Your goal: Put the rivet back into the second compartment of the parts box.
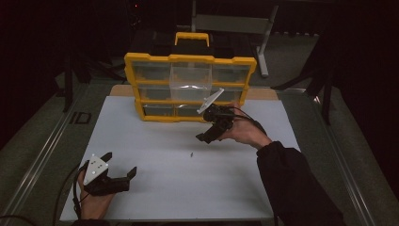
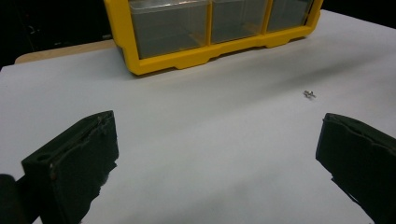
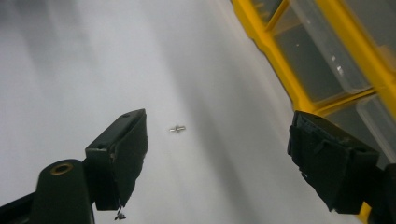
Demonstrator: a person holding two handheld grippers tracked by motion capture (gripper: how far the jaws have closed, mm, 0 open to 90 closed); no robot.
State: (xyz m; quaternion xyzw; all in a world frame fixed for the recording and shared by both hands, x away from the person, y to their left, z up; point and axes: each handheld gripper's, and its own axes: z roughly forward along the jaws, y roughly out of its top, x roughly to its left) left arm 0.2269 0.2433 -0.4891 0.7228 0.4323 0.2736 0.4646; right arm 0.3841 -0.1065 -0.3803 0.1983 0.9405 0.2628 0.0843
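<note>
While above the screw (image 3: pixel 177 129) — right tool (image 3: pixel 217 154) agape.

A small screw (image 1: pixel 192 154) lay alone on the white tabletop (image 1: pixel 155 141). The right gripper (image 1: pixel 203 137) hung just right of it and farther back, jaws apart. The left gripper (image 1: pixel 120 163) rested at the near left, jaws spread. A yellow organizer case (image 1: pixel 188 59) stood at the far edge.
</note>
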